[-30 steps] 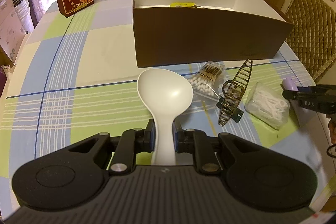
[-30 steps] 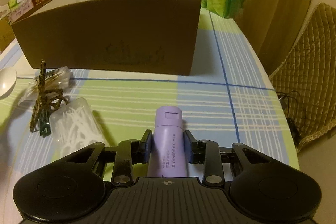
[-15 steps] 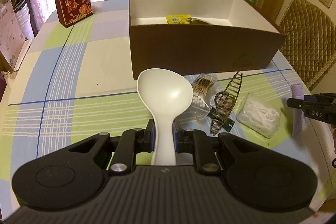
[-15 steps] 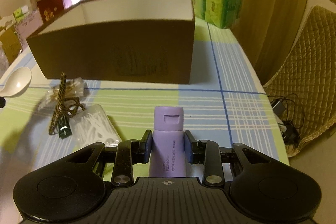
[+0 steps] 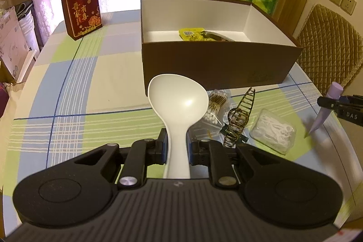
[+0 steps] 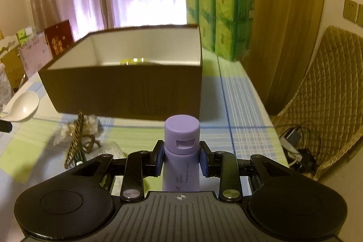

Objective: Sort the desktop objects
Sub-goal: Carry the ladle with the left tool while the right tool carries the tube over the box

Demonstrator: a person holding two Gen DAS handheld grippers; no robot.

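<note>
- Left tool [image 5: 177, 151]: closed on the handle of the white spoon [image 5: 178, 103]. The bowl of the spoon points forward at the near wall of the brown box [image 5: 215, 65], clear of the counter [image 5: 68, 92].
- Brown box: stands toward the far edge of the counter. It already holds a yellow packet [image 5: 191, 34] and a dark item beside it that is too unclear to name. Judged state: sorting has begun and is not finished.
- Loose items: a bag of cotton swabs [image 5: 215, 106], a gold hair claw [image 5: 240, 117] and a clear bag of white picks [image 5: 274, 130] lie in a row on the counter, between the box and the near edge. All three remain to be sorted.
- Right tool [image 6: 181, 159]: closed on the purple tube [image 6: 181, 151], cap forward, held above the counter near its right edge. In the left wrist view the tube hangs tilted, with its tail pointing down.
- Outstanding work: spoon and tube are in hand but not yet in the box.
- Change against the earlier frames: both tools have risen. The box interior is now more visible in both views, and the tube has lifted off the counter and tipped cap-up.
</note>
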